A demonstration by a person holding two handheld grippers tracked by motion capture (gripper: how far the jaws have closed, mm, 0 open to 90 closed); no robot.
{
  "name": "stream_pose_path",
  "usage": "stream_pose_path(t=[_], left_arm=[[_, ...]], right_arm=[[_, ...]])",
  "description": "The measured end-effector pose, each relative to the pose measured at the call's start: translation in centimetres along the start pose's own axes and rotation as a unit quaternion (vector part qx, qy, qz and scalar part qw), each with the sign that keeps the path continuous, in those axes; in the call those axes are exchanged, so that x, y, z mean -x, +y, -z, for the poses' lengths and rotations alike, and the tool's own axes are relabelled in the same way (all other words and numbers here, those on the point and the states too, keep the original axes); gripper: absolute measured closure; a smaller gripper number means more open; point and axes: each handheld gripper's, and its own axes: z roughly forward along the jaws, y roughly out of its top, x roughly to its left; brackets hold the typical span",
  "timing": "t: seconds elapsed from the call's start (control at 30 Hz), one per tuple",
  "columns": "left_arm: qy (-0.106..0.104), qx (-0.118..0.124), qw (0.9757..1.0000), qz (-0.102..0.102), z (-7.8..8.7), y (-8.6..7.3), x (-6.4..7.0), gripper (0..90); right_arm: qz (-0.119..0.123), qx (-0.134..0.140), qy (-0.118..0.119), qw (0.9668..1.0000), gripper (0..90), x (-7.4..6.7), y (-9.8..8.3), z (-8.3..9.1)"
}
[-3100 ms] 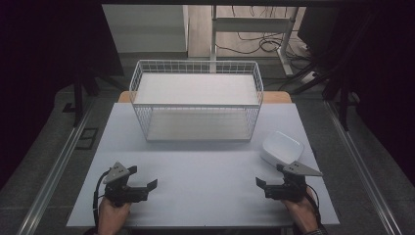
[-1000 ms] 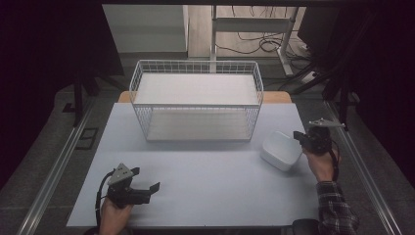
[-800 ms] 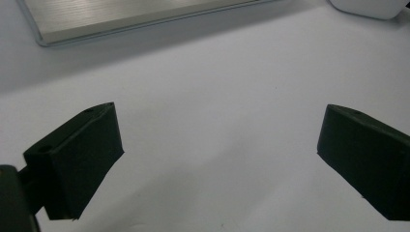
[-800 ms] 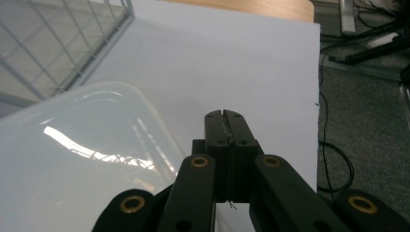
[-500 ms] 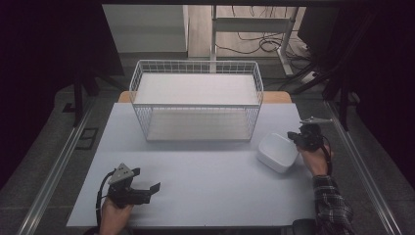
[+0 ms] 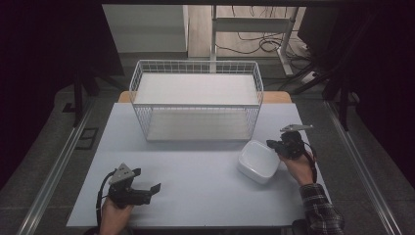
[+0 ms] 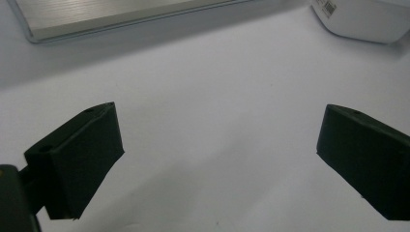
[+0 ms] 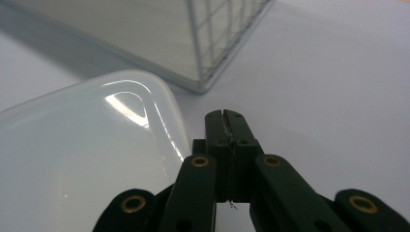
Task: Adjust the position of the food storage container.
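Low at the left of the high view, the left gripper [image 6: 147, 190] rests on the table [image 6: 195, 196] in a hand [image 6: 113, 218]. Its jaws stand wide apart with nothing but bare table between them, as the left gripper view shows. It is far from the work.

Further up, at the middle right of the high view, sits the white tub [image 6: 258, 160]. It is empty and stands upright on the table, just in front of the right corner of the wire basket [image 6: 195, 100]. The right gripper [image 6: 270, 144] is at the tub's far right edge. In the right gripper view its jaws are pressed tight together with nothing between them, and the tub's rim [image 8: 159, 121] lies just to the left of them, very close or touching; I cannot tell which.

It looks like the step in hand is getting hold of the tub, or nudging it, most likely so it can go into the basket. The grip is not made yet. To pick it up, the jaws would need to open first, slip over the rim with one jaw inside and one outside, then squeeze. Then the tub must go up high enough to clear the basket's top wire.
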Motion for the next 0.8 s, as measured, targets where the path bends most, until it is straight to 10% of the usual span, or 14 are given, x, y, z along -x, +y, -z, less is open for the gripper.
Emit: stream_pose_path(t=[0.27, 0.43, 0.8], left_arm=[[0.000, 0.000, 1.0000, 0.002, 0.1, 0.0, 0.0, 2.0], [0.000, -0.003, 1.0000, -0.002, -0.1, 0.0, 0.1, 2.0], [0.003, -0.006, 1.0000, -0.006, -0.2, 0.0, 0.3, 2.3]], right_arm=[[-0.031, 0.041, -0.040, 0.9979, 88.9, -0.3, -1.1, 4.5], [-0.056, 0.015, -0.067, 0.9961, 88.1, -0.8, -4.1, 6.0], [-0.061, -0.030, -0.039, 0.9969, 86.1, -2.3, -5.2, 4.3]])
